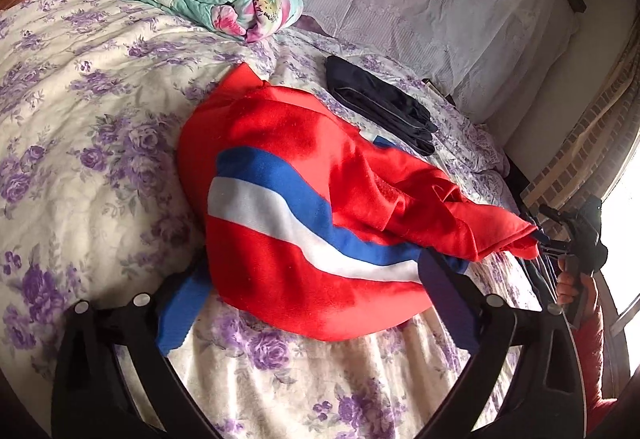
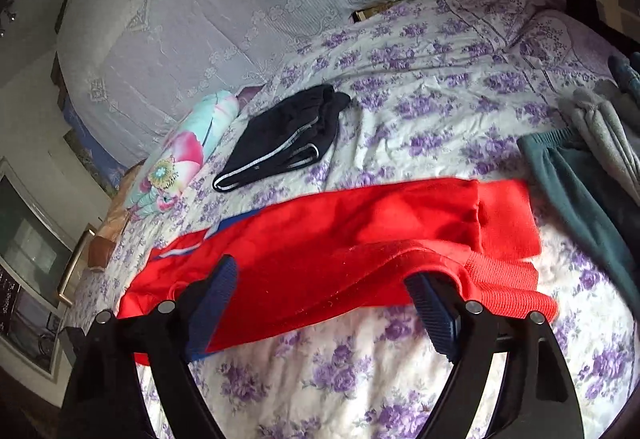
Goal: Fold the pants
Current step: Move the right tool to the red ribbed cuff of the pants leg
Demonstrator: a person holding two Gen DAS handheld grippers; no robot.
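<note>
In the left wrist view the left gripper fills the bottom of the frame with its jaws wide apart, the red pants lying between and over them, their blue and white stripe curving across the middle; one blue pad sits under the cloth's lower left edge, the other under its lower right edge, and neither is pressed together on it. Bare flowered bedspread lies open to the left and below. At the right edge the right gripper meets the tip of the bunched red cloth; from here I cannot tell how its jaws stand. In the right wrist view the right gripper shows its jaws spread apart with the ribbed red hem draped over them, and open bedspread lies beyond. Behind the pants lie folded dark pants with a white stripe, a folded floral quilt at the left, and teal clothing and grey clothing crowding the right edge. No readable writing shows
</note>
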